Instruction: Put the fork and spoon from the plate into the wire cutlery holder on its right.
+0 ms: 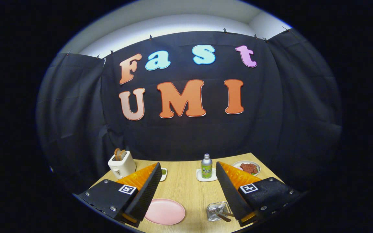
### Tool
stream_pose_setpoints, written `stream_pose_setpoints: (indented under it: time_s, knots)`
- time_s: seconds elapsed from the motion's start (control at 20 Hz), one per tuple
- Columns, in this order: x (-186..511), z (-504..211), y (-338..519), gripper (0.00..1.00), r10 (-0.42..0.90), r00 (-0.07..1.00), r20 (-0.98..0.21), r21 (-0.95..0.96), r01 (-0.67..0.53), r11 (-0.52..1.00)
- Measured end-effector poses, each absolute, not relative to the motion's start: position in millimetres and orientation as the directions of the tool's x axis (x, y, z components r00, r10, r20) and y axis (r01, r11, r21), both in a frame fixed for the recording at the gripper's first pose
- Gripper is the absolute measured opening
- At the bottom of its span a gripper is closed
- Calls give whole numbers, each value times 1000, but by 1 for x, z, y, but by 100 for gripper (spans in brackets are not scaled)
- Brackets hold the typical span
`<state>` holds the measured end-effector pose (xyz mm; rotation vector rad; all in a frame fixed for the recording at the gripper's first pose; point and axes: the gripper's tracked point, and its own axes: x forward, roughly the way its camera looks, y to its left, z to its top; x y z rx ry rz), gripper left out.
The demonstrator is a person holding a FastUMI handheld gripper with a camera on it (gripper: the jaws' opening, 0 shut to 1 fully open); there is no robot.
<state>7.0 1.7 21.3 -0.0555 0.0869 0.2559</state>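
hand-held gripper point(186, 191): fingers wide apart, holding nothing | pink plate point(164, 211): bare, beside its left finger | wire cutlery holder point(217, 211): cutlery inside, against its right finger

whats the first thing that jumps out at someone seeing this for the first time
The gripper stands out first, its two fingers spread wide and gripping nothing. Between them on the wooden table lie a bare pink plate and, to its right, the wire cutlery holder with cutlery already inside. Beyond the fingers stand a green bottle and a toaster.
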Motion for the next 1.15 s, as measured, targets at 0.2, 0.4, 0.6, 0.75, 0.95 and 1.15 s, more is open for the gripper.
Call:
stream_pose_setpoints:
  time_s: [0.2,0.4,0.6,0.75,0.95,1.15]
  knots:
    - [1,20,10,100,276,958,-82,-29,-279,960]
    - [-1,11,14,100,260,961,-90,-34,-264,964]
    - [-1,11,14,100,247,966,-77,-71,-252,965]
    - [-3,12,17,100,245,967,-72,-80,-250,965]
    - [-7,7,18,100,242,967,-82,-75,-248,966]
    - [-11,4,20,100,240,967,-84,-66,-245,967]
